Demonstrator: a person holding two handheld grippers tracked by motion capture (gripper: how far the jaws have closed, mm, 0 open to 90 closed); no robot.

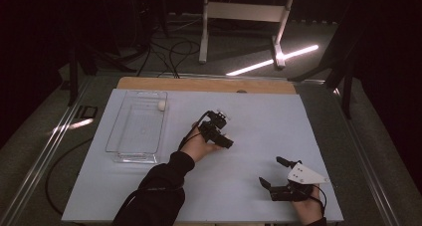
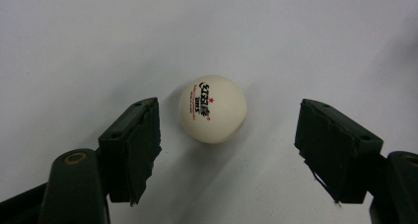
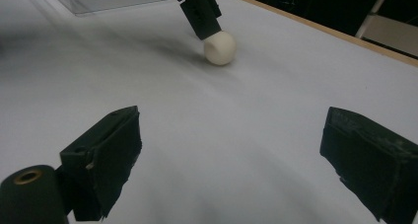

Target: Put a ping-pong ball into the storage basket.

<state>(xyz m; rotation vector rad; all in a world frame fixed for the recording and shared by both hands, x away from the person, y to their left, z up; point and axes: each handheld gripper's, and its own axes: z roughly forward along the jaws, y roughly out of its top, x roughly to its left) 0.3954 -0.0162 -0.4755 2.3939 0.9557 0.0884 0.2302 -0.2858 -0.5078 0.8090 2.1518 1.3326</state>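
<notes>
A white table-tennis ball (image 2: 212, 109) with red and black print lies on the white tabletop (image 1: 259, 126), between the jaws of my left gripper (image 2: 229, 110). A gap shows on each side of the ball, so the pads are not touching it. From above, the left gripper (image 1: 219, 120) points away from the person near the table's middle, with the ball (image 1: 222, 114) at its tip. In the right gripper view the ball (image 3: 220, 47) sits under one black finger (image 3: 199, 12) of the left gripper. My right gripper (image 1: 272, 172) rests open at the front right with nothing between its jaws.
A clear plastic tray (image 1: 132, 158) stands at the left of the table, with a second white ball (image 1: 161, 105) in its far corner. A wooden strip (image 1: 209, 84) borders the table's far edge. Cables and a white frame (image 1: 241, 12) are on the floor beyond.
</notes>
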